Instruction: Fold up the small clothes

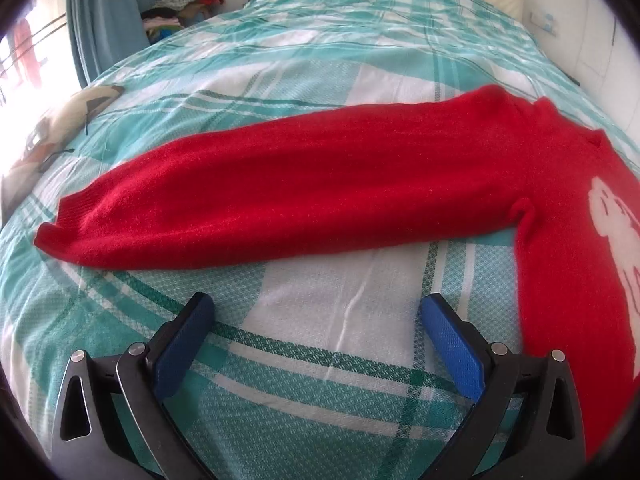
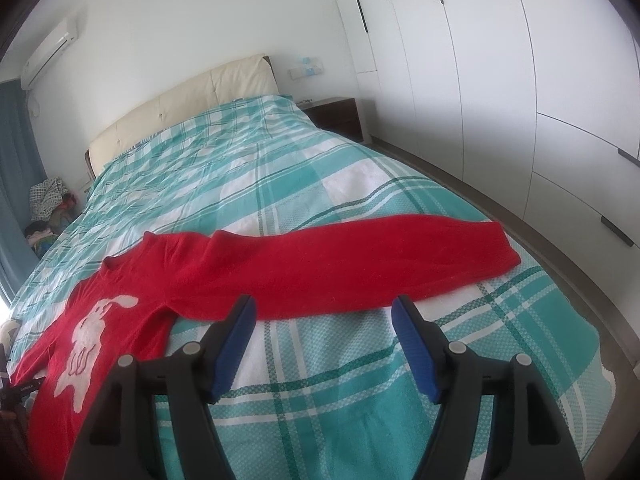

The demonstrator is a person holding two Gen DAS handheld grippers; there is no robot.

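Note:
A small red knit sweater [image 1: 320,184] with a white rabbit figure [image 1: 616,232] lies flat on the bed, sleeves spread out sideways. In the left wrist view one sleeve runs left to its cuff [image 1: 60,228]. My left gripper [image 1: 316,312] is open and empty, just below that sleeve. In the right wrist view the sweater [image 2: 280,272] shows its other sleeve reaching right to its cuff [image 2: 500,248], with the rabbit [image 2: 92,336] at lower left. My right gripper [image 2: 324,312] is open and empty, at the sleeve's near edge.
The bed [image 2: 360,392] has a teal and white checked cover and a cream headboard [image 2: 188,108]. White wardrobes [image 2: 520,80] line the right wall. A nightstand [image 2: 336,116] stands by the headboard. A pile of clothes [image 1: 184,0] and a blue curtain [image 1: 104,20] are at the far left.

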